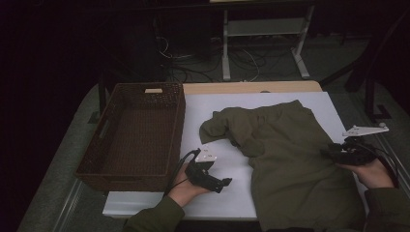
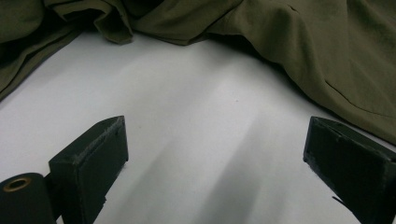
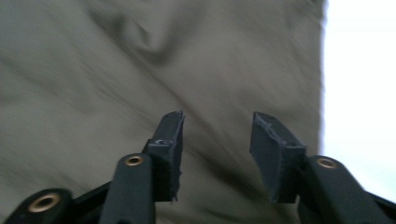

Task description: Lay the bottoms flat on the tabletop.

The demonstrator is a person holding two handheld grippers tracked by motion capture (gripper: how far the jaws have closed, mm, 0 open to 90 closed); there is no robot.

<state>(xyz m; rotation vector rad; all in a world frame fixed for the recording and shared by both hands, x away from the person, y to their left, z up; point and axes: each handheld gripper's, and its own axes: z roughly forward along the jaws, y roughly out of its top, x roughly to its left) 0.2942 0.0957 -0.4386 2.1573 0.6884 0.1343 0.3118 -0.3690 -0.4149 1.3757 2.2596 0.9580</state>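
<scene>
An olive-green garment (image 1: 285,159) lies crumpled on the white table top (image 1: 212,111), spread from the middle to the right edge. My left gripper (image 1: 223,183) rests on the white surface just left of the cloth, jaws wide open with bare table between them (image 2: 215,154); the garment (image 2: 299,51) lies ahead of it. My right gripper (image 1: 325,152) hovers over the garment's right side. Its jaws stand partly apart above the cloth (image 3: 93,84), and nothing is pinched between the fingertips (image 3: 170,128).
A dark brown wicker basket (image 1: 133,137) sits on the left end of the table, beside the white top. Beyond the table are a metal stand (image 1: 261,38) and cables on the floor. The white surface (image 3: 359,93) shows past the garment's edge.
</scene>
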